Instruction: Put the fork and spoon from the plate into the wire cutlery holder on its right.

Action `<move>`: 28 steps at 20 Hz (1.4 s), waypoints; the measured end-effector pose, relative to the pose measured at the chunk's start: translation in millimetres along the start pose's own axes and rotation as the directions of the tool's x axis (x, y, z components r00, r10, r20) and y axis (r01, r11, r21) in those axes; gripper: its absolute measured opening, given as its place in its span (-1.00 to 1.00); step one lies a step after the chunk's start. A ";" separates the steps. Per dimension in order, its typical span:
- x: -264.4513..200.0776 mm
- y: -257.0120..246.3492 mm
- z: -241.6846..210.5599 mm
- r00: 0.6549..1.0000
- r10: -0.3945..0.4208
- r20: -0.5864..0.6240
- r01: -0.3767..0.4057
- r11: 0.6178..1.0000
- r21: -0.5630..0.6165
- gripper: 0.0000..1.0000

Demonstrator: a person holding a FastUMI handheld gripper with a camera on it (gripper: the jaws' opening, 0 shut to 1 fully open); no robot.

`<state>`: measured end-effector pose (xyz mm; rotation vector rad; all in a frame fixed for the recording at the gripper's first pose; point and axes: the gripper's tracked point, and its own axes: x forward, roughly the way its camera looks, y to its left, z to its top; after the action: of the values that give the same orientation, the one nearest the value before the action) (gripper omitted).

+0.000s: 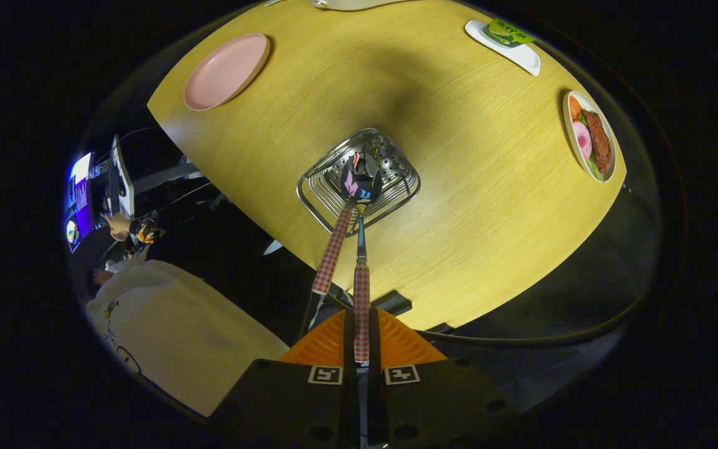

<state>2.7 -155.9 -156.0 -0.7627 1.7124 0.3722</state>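
Gripper view: gripper point(361, 340) seen clamped on the red-checked handle of a steel spoon point(361, 249); long axis runs straight ahead, bowl already inside the square wire cutlery holder point(359, 181); a second red-checked utensil point(332, 252), probably the fork, leans in the holder's near rim; empty pink round plate point(227, 70) well beyond-left of holder; release judged next.

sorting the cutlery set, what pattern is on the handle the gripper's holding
Red-and-white check, seen best in the gripper view: the gripper is shut on the spoon.
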 end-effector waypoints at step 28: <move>-62.0 46.8 40.9 0.840 0.104 0.532 -0.172 0.982 0.079 0.99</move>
<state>9.7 -78.3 -115.5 -0.3920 1.2532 0.5171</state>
